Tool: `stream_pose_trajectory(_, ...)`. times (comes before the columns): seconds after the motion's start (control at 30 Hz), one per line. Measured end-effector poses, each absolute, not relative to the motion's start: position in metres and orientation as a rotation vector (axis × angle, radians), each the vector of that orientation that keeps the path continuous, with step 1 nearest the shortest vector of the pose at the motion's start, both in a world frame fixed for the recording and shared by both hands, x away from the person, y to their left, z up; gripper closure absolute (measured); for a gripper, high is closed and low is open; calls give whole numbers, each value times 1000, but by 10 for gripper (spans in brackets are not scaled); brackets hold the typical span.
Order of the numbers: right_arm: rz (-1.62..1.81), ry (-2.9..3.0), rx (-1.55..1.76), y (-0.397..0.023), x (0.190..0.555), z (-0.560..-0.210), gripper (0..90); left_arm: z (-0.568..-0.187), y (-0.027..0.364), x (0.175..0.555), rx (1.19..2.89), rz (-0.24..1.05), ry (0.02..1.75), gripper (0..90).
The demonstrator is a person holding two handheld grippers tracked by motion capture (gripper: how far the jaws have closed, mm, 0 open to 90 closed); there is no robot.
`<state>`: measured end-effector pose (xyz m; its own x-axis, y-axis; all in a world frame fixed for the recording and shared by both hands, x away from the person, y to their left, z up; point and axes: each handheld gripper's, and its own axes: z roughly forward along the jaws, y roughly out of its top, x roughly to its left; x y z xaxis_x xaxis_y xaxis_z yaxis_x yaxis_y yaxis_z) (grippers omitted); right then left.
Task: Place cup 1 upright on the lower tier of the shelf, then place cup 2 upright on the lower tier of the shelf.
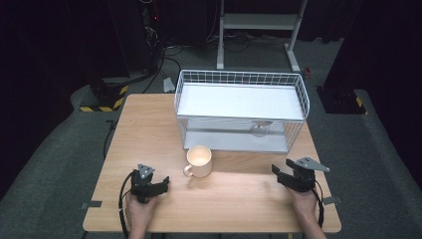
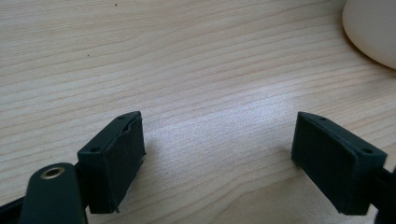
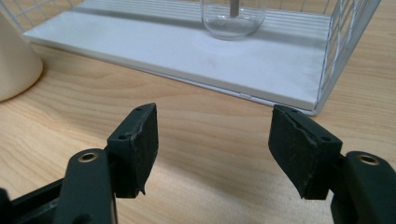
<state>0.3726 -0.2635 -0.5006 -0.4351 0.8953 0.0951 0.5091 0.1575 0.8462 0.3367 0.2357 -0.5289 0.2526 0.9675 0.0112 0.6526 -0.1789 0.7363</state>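
While resting on the table (image 1: 239, 194), left gripper (image 1: 164, 183) just left of and nearer than the cream mug (image 1: 200, 161), jaws wide apart, nothing between. Right gripper (image 1: 276, 172) well right of the mug, jaws apart, empty. Mug upright, just before the wire rack (image 1: 298, 94).

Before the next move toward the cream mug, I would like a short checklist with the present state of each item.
1. Left claw jaws open, nothing between them: ok.
2. Right claw jaws open, nothing between them: ok.
3. Cream mug upright on the table, handle toward the left claw: ok.
4. Bare wood between each claw and the mug: ok.
5. Mug stands apart from the white wire rack: ok.
6. Glass on the rack's lower shelf steady: cannot tell.
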Motion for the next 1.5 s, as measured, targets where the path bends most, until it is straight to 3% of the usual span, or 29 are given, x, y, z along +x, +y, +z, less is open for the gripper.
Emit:
stream_pose_trajectory(0.97, 987, 2123, 1292, -265, 355, -521, 327, -529, 236, 337, 1905, 655, 1479, 171)
stream_pose_trajectory(1.37, 920, 2202, 1310, -262, 361, -523, 244, -529, 231, 338, 1891, 660, 1520, 139)
stream_pose_trajectory(1.5, 921, 2204, 1314, -263, 362, -523, 231, -527, 231, 336, 1893, 605, 1483, 136)
